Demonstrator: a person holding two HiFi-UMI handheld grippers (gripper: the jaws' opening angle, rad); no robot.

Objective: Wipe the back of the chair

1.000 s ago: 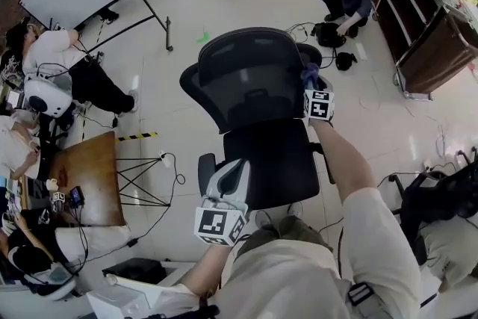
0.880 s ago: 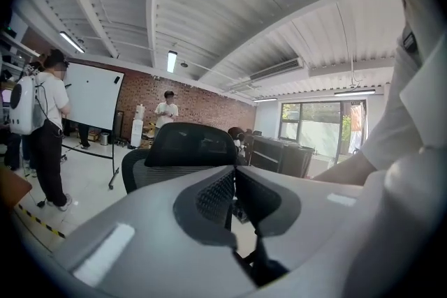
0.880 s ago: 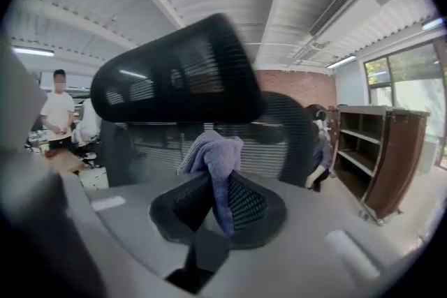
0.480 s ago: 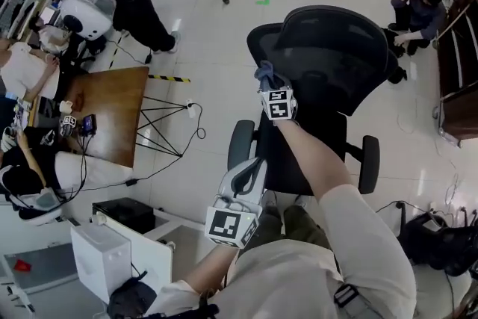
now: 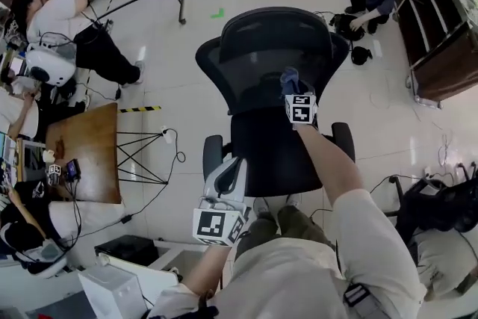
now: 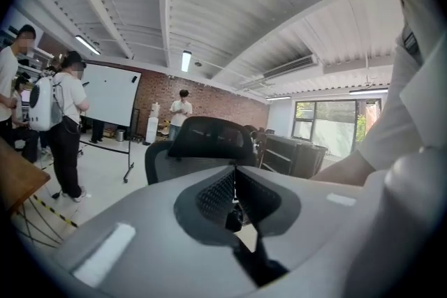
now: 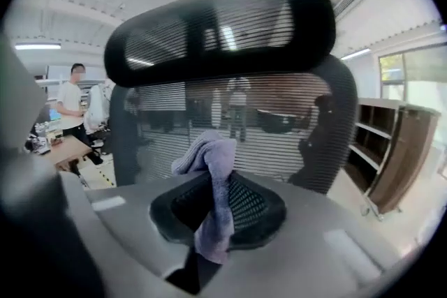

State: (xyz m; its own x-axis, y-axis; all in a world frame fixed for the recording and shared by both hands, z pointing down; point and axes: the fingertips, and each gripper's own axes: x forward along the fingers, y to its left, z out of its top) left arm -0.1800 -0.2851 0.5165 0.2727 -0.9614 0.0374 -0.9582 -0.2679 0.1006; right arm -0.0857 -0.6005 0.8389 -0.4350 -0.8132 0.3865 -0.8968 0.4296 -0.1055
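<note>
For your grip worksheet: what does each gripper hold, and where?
Right gripper pinches the crumpled purple cloth around its middle; left gripper, shut, holds nothing.

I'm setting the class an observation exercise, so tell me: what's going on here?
A person holding two grippers stands over a black office chair. The right gripper is shut on a purple cloth, held at the front of the mesh backrest; whether it touches is unclear. The left gripper, jaws together and empty, hangs low beside the seat.

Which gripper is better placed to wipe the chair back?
Right. The right gripper is shut on the purple cloth, close to the chair back; the left gripper is shut, empty, lower and farther back.
</note>
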